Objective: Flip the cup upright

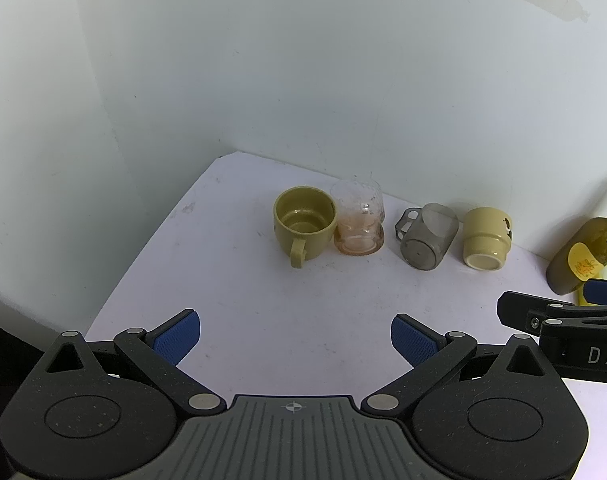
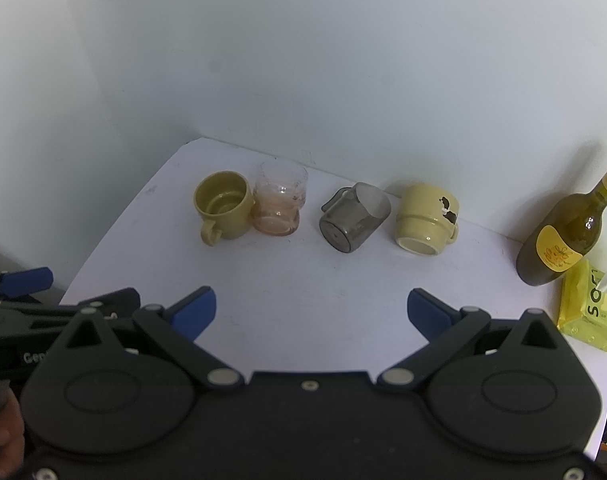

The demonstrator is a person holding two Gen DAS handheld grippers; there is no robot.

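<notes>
Four cups stand in a row near the back wall on a white table (image 1: 303, 300). An olive mug (image 1: 303, 226) (image 2: 223, 204) and a pinkish clear glass (image 1: 359, 220) (image 2: 279, 204) are upright. A grey see-through cup (image 1: 427, 238) (image 2: 355, 216) lies tipped on its side, base towards me. A cream mug (image 1: 485, 240) (image 2: 423, 218) is upside down. My left gripper (image 1: 295, 338) and right gripper (image 2: 311, 312) are both open and empty, well in front of the cups.
A dark green bottle with a yellow label (image 1: 583, 256) (image 2: 563, 232) stands at the right by the wall. A yellow packet (image 2: 587, 308) lies in front of it. The right gripper shows at the right edge of the left wrist view (image 1: 563, 312).
</notes>
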